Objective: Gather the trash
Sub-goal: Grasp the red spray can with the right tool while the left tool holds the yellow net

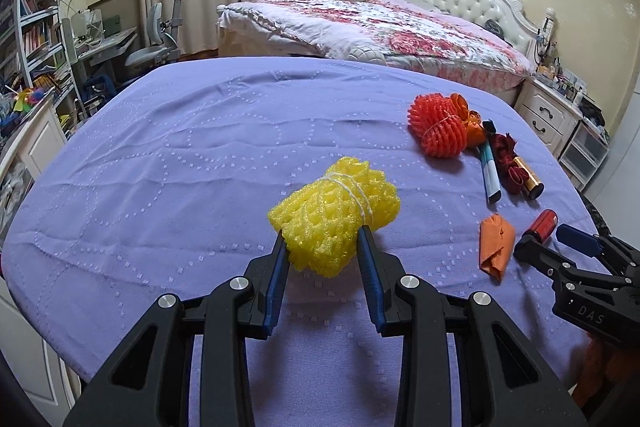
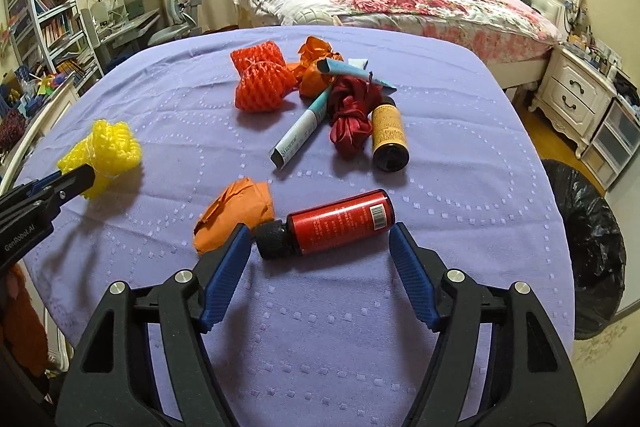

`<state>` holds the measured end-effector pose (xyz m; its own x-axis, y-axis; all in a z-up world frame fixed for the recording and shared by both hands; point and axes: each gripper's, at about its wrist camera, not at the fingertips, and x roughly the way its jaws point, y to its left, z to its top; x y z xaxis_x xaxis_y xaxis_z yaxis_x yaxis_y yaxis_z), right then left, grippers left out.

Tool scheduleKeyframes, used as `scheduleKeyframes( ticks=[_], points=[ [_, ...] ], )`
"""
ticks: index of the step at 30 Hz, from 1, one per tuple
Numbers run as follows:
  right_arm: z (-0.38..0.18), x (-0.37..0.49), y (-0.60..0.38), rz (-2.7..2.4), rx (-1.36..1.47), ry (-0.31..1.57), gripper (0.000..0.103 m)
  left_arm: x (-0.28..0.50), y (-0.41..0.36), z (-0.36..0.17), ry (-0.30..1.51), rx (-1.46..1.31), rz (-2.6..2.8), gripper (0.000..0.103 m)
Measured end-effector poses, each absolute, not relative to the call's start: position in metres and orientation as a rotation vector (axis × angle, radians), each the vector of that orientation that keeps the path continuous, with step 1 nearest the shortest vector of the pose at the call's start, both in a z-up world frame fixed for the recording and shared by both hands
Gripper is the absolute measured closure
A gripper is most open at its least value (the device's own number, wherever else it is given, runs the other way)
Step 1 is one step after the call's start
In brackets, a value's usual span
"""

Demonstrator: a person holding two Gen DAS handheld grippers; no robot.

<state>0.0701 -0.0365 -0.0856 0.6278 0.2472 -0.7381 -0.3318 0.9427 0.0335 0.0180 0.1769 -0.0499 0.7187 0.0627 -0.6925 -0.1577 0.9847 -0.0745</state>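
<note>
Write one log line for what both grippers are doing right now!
left hand-held gripper: shut on yellow foam net | right hand-held gripper: open around red bottle | black trash bag: right of table

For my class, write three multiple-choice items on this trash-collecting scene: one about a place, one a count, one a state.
1. Where does the bin with the black bag stand?
A under the bed
B right of the table
C on the table

2. How many bottles lie on the purple cloth?
A two
B four
C none

3. The left claw is
A wide open over nothing
B shut on the yellow foam net
C out of view

Answers: B, it shows at the table's right edge; A, the red bottle and the yellow-labelled bottle; B, both fingers press its sides.
</note>
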Motion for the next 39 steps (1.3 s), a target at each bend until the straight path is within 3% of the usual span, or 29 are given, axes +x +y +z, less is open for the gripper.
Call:
scheduleKeyframes(
  ticks=[3, 8, 13, 19, 21, 23, 24, 39],
  points=[
    [-0.088, 0.069, -0.036, 0.328, -0.119, 0.831, 0.034, 0.02, 0.177, -0.052, 0.761, -0.136, 0.116, 0.068],
    [-0.091, 0.07, -0.036, 0.33, -0.131, 0.847, 0.057, 0.018, 0.176, -0.053, 0.762, -0.134, 0.108, 0.068],
    [-0.091, 0.069, -0.037, 0.331, -0.13, 0.846, 0.066, 0.016, 0.173, -0.052, 0.759, -0.133, 0.102, 0.068],
    [-0.092, 0.068, -0.043, 0.318, -0.12, 0.851, 0.067, 0.015, 0.171, -0.051, 0.761, -0.13, 0.102, 0.068],
    [-0.093, 0.068, -0.051, 0.304, -0.109, 0.856, 0.063, 0.015, 0.172, -0.051, 0.759, -0.132, 0.102, 0.068],
    [-0.091, 0.068, -0.06, 0.289, -0.094, 0.858, 0.051, 0.015, 0.172, -0.05, 0.757, -0.132, 0.104, 0.068],
    [-0.091, 0.068, -0.063, 0.281, -0.084, 0.858, 0.05, 0.015, 0.172, -0.05, 0.756, -0.132, 0.106, 0.068],
    [-0.078, 0.079, -0.074, 0.289, 0.067, 0.864, 0.048, 0.023, 0.177, -0.058, 0.771, -0.13, 0.123, 0.068]
  ],
)
